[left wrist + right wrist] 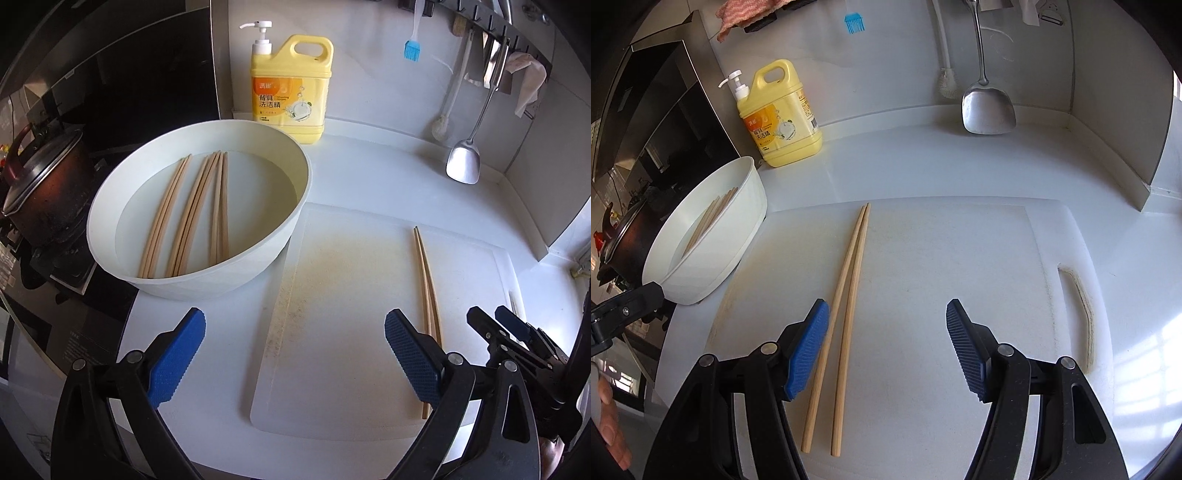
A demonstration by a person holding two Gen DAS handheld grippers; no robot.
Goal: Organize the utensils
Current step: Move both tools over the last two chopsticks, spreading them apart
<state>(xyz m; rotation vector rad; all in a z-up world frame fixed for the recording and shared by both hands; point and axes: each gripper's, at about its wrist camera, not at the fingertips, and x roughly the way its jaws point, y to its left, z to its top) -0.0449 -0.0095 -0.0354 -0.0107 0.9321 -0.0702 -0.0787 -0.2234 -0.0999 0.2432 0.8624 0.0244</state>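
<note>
A white bowl [110, 206] [713, 258] holds several wooden chopsticks [195, 214] in shallow water. To its right lies a stained white cutting board [332, 295] [942, 258] with a pair of chopsticks [424, 273] [849, 295] side by side on it. My left gripper [295, 339] hovers open over the board's left part, in front of the bowl, with nothing between its fingers. My right gripper [886, 332] [491, 317] is open above the board. The pair lies below it, just inside its left finger [809, 347], and the pads do not press on it.
A yellow dish-soap bottle [291, 88] [783, 114] stands at the back wall. A steel spatula [463, 162] [988, 110], a white brush [947, 81] and a blue silicone brush [413, 50] hang there. A lidded pot [40, 192] sits on the stove at the left. A hand [609, 424] shows at lower left.
</note>
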